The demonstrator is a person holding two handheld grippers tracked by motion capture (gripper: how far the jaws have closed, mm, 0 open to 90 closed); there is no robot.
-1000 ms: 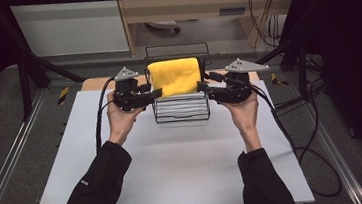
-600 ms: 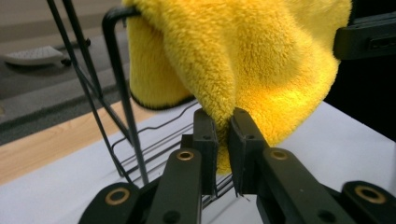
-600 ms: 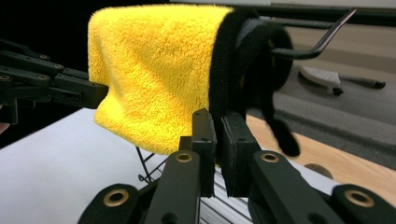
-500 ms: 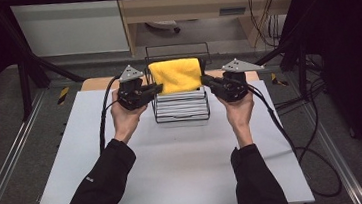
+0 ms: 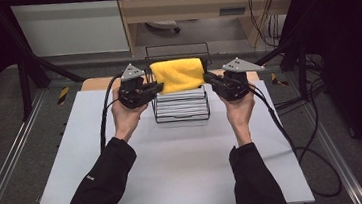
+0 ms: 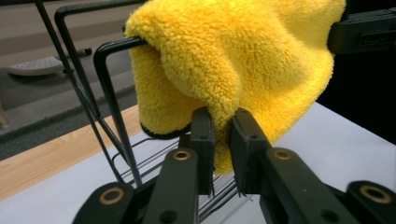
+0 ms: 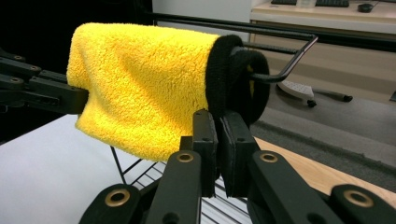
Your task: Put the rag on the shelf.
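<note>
Both grippers have just clamped down, the left gripper (image 6: pixel 223 140) and right gripper (image 7: pixel 219 140) each pinching a lower edge of the yellow towel (image 5: pixel 177 74) draped on the wire rack (image 5: pixel 182 109), so lifting it off looks next.

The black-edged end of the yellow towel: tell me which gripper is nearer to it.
Right. The right gripper pinches the yellow towel at its black-edged end. The left gripper grips the towel's opposite end, across the wire rack.
</note>
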